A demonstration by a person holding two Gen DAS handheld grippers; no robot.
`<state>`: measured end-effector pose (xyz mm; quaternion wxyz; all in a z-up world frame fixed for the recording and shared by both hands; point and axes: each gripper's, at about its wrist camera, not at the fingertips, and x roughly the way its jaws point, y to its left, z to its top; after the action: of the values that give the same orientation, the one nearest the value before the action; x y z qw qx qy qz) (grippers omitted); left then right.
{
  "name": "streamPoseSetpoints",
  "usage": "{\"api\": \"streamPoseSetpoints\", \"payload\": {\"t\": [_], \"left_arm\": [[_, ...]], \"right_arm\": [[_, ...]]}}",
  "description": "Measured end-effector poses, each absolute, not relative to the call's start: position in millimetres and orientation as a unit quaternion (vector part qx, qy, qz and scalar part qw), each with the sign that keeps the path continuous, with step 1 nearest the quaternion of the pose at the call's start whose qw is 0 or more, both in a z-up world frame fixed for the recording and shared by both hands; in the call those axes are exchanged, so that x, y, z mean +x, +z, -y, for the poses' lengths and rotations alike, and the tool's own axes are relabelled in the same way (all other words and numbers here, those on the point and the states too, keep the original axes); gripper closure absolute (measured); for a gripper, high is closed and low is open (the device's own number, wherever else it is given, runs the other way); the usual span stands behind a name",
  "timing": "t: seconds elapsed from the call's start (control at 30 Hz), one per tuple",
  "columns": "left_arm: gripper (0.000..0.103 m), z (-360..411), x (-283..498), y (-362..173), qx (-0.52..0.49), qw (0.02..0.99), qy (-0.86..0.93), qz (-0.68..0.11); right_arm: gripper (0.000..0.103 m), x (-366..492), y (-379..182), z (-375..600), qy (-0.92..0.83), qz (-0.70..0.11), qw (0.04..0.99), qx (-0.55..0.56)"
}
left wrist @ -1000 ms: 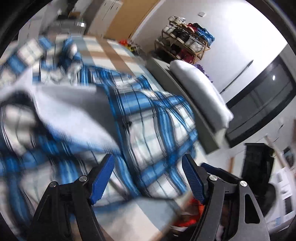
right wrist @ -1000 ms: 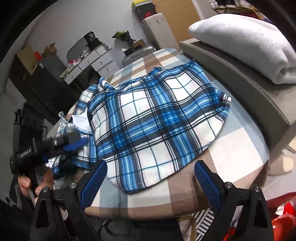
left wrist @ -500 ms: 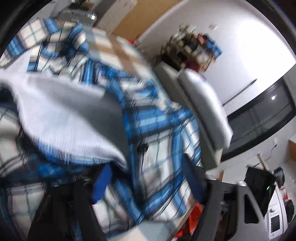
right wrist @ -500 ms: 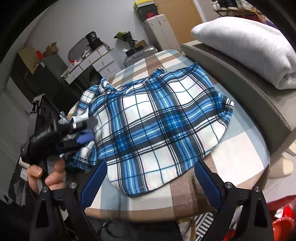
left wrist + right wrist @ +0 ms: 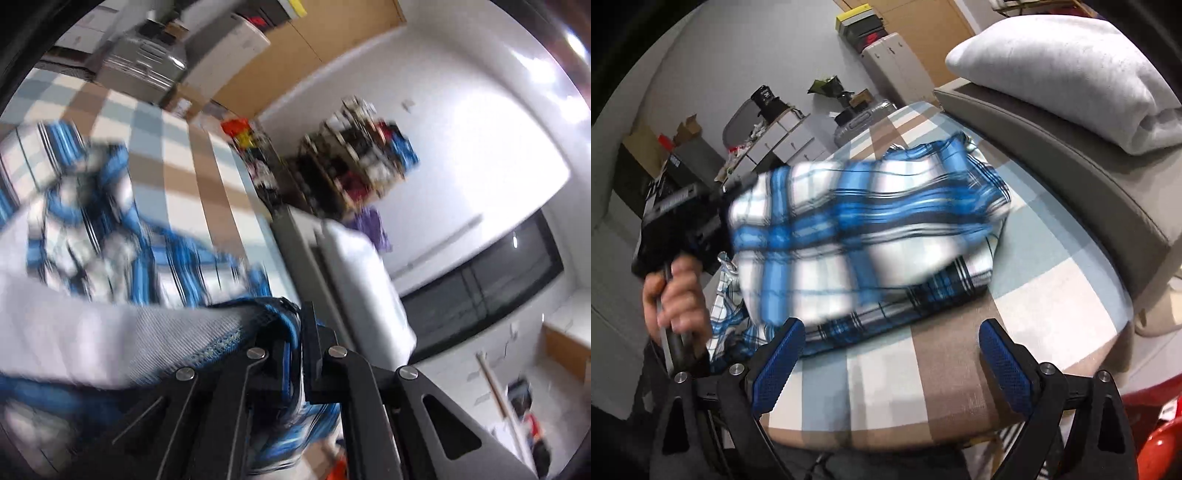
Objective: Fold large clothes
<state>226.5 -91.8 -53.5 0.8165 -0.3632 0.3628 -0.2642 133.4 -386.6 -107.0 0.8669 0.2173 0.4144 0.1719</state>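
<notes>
A blue, white and black plaid shirt (image 5: pixel 871 236) lies on the round checked table (image 5: pixel 1045 295). In the left wrist view my left gripper (image 5: pixel 299 332) is shut on an edge of the plaid shirt (image 5: pixel 110 332), whose pale inner side shows. The right wrist view shows that gripper's black body (image 5: pixel 679 218), held by a hand (image 5: pixel 676 295), lifting the left part of the shirt over the rest; the cloth is blurred. My right gripper (image 5: pixel 894 354) stands open at the table's near edge, nothing between its blue pads (image 5: pixel 779 358).
A grey bench (image 5: pixel 1071 173) with a white folded pillow (image 5: pixel 1063 70) runs along the table's right side. Drawers and boxes (image 5: pixel 775 140) stand behind the table. A shoe rack (image 5: pixel 362 158) sits against the white wall. Something red (image 5: pixel 1160 432) lies on the floor at the right.
My left gripper closed on the shirt's edge and rose, carrying the cloth up and toward the right over the flat part. My right gripper stayed put and open.
</notes>
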Motion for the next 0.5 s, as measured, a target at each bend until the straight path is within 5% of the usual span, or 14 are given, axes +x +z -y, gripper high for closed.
{"api": "streamPoseSetpoints", "payload": {"t": [0.17, 0.23, 0.3, 0.5], "left_arm": [[0.103, 50, 284, -51, -0.42, 0.793, -0.224, -0.38], [0.094, 49, 310, -68, -0.393, 0.79, -0.208, -0.423], [0.068, 51, 317, -87, -0.351, 0.784, -0.182, -0.48], [0.06, 37, 234, -86, -0.267, 0.826, -0.195, -0.456]], "right_arm": [[0.007, 143, -95, 380, 0.187, -0.401, 0.868, 0.225], [0.007, 150, -87, 375, 0.207, -0.388, 0.868, 0.231], [0.007, 159, -82, 371, 0.22, -0.379, 0.867, 0.237], [0.007, 202, -87, 373, 0.231, -0.395, 0.846, 0.274]]}}
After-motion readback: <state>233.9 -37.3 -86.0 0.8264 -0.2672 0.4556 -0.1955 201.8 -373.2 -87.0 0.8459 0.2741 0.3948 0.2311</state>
